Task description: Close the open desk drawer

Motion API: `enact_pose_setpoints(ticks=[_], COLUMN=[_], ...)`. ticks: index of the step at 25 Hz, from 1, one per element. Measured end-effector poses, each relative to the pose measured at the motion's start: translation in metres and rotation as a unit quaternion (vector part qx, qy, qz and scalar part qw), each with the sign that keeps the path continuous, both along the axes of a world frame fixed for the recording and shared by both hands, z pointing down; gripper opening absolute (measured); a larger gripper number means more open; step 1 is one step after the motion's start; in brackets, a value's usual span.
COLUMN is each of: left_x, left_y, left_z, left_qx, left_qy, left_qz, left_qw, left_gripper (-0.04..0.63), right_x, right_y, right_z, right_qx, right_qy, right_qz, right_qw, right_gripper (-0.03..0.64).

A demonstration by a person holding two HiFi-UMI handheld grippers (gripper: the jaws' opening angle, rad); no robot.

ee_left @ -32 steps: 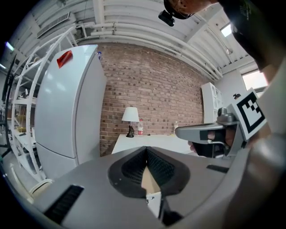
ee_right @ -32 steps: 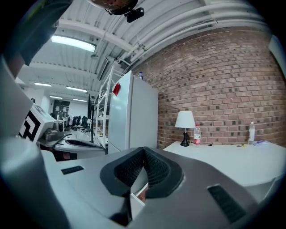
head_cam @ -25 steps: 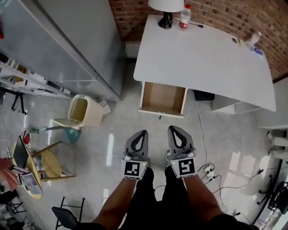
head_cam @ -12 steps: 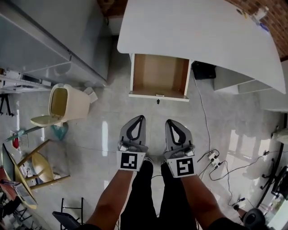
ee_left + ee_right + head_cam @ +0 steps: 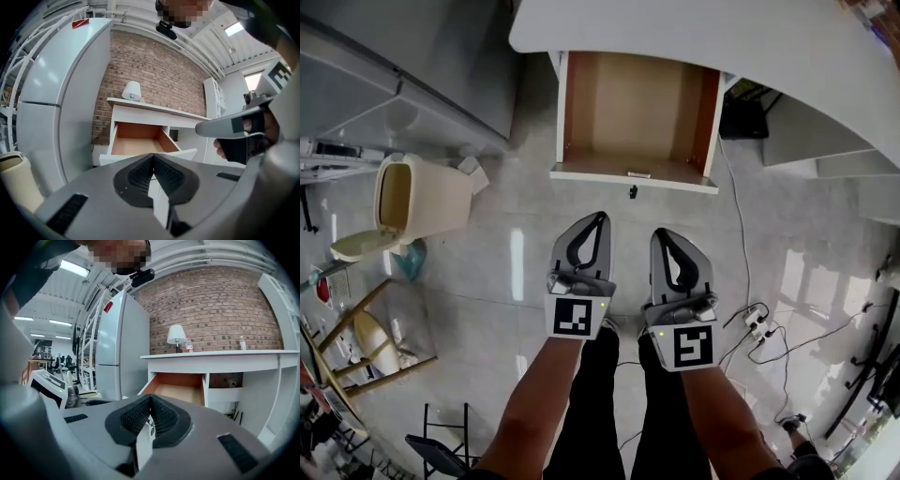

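Grey left tongs [image 5: 598, 219] and right tongs [image 5: 663, 236] closed, empty, side by side on outstretched forearms, aimed at open white wood-lined drawer [image 5: 634, 176]

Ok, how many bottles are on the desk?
2. One bottle stands right beside the lamp. The second bottle stands farther right along the desk. Others may be hidden, since the views show little of the desktop.

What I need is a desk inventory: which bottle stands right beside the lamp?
The bottle with red on it, just right of the lamp; the other bottle stands apart, farther right.
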State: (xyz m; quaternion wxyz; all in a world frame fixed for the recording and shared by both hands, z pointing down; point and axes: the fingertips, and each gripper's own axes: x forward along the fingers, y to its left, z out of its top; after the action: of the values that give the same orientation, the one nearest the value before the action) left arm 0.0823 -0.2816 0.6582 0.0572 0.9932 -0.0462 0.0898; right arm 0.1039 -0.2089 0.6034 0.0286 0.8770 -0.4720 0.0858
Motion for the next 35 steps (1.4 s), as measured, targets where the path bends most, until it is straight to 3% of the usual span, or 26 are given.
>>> enact_pose_setpoints(ticks=[9,13,15,18,23,29,35], left_x=[0.022,0.027,0.029,0.035,0.046,0.062,0.074], left_y=[-0.003,-0.006,-0.007,-0.013,-0.016,-0.016,-0.022], left_z=[0.04,0.058,0.066,0.074,0.088,0.1,0.123], left_qx=[-0.01,-0.011,-0.028,-0.087,-0.219,-0.306,-0.4], left_qy=[-0.014,-0.039,-0.033,-0.019,0.001,0.021,0.027], left_qz=[-0.004,0.001,0.002,-0.004,0.013,0.034,0.034], left_qw=[0.9998,0.9992,0.999,0.996,0.9757,0.9513,0.9156], left_gripper=[0.006,0.009,0.032,0.054,0.092,0.097,0.115], right_x=[0.001,-0.001,-0.002,0.0,0.001,0.008,0.016], right_y=[0.011,0.021,0.025,0.027,0.024,0.022,0.021], right_z=[0.049,0.062,0.067,0.074,0.077,0.078,0.077], right_qx=[0.002,-0.002,-0.005,-0.006,-0.001,0.0,0.003], right_qy=[-0.022,-0.035,-0.038,-0.04,-0.042,-0.042,-0.041], right_qz=[0.006,0.013,0.014,0.014,0.012,0.011,0.008], right_qw=[1.0,0.999,0.999,0.999,0.999,0.999,0.999], right_gripper=[0.027,0.026,0.027,0.027,0.027,0.028,0.026])
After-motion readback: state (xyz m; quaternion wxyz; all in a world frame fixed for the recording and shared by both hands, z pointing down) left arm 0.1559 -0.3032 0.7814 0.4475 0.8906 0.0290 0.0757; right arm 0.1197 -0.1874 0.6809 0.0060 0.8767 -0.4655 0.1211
